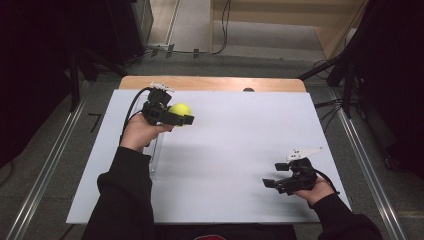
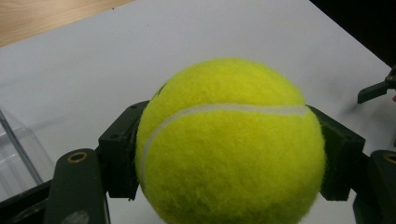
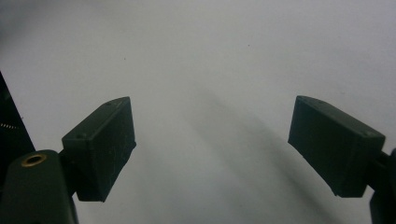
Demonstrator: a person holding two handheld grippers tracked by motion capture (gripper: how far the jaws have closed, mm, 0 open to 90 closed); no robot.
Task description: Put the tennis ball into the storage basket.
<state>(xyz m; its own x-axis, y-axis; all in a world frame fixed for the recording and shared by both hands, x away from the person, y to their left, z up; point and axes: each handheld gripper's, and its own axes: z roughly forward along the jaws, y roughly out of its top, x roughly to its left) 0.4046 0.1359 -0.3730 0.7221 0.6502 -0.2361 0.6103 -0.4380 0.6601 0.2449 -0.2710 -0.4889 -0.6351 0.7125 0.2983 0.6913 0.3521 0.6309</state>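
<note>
The left gripper [image 1: 176, 118] clamps the ball [image 2: 229, 144] above the sheet's [image 1: 240, 150] far left. Keep the squeeze steady and carry it level. The right gripper [image 3: 212, 149] rests open, holding nothing.

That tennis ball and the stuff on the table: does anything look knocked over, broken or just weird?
Nothing stands out. The tennis ball looks whole, clamped squarely between the pads of the left tool. The right tool is open with nothing between its pads, over the white board. A clear container lies near the left hand, no spill visible.
</note>
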